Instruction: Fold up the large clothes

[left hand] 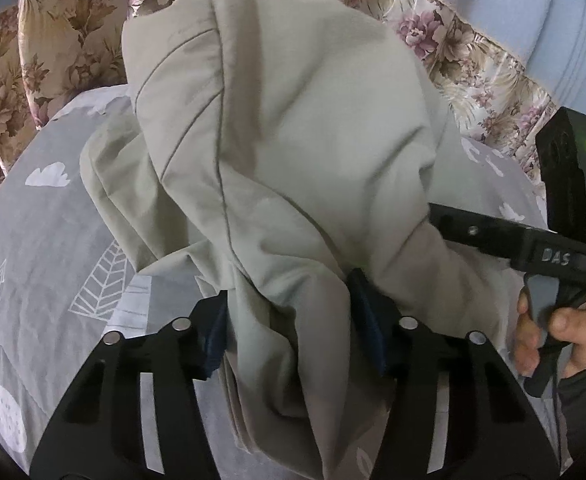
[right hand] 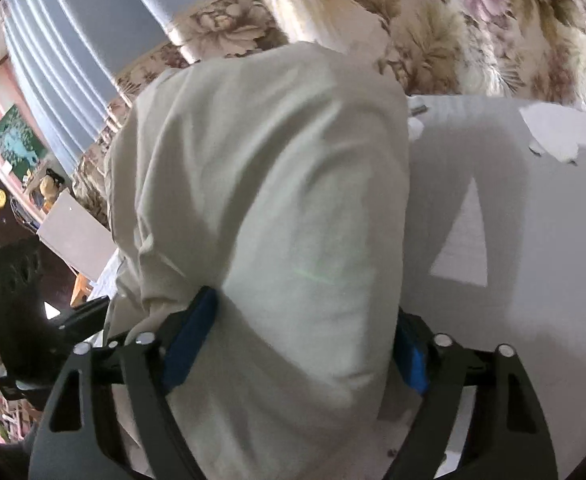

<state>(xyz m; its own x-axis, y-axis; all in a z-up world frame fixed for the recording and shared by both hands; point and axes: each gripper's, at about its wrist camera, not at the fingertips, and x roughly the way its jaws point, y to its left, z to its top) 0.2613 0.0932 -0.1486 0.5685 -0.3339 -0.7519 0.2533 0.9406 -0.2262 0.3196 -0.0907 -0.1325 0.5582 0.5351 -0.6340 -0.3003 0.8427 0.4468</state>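
Observation:
A large pale beige garment (left hand: 277, 128) hangs bunched in front of both cameras above the grey patterned bed sheet (left hand: 45, 240). My left gripper (left hand: 289, 320) is shut on a gathered fold of it between its blue pads (left hand: 367, 316). My right gripper (right hand: 297, 344) is shut on another thick fold of the garment (right hand: 269, 184); it also shows in the left wrist view (left hand: 453, 228), pinching the cloth at the right with a hand on its handle. The garment's lower part drapes out of sight below the fingers.
A floral headboard or cushion (left hand: 53, 40) runs behind the bed, also in the right wrist view (right hand: 473, 28). A pale blue wall (left hand: 533, 20) lies beyond. Shelves with small items (right hand: 9, 200) and a white box (right hand: 77, 236) stand at the left.

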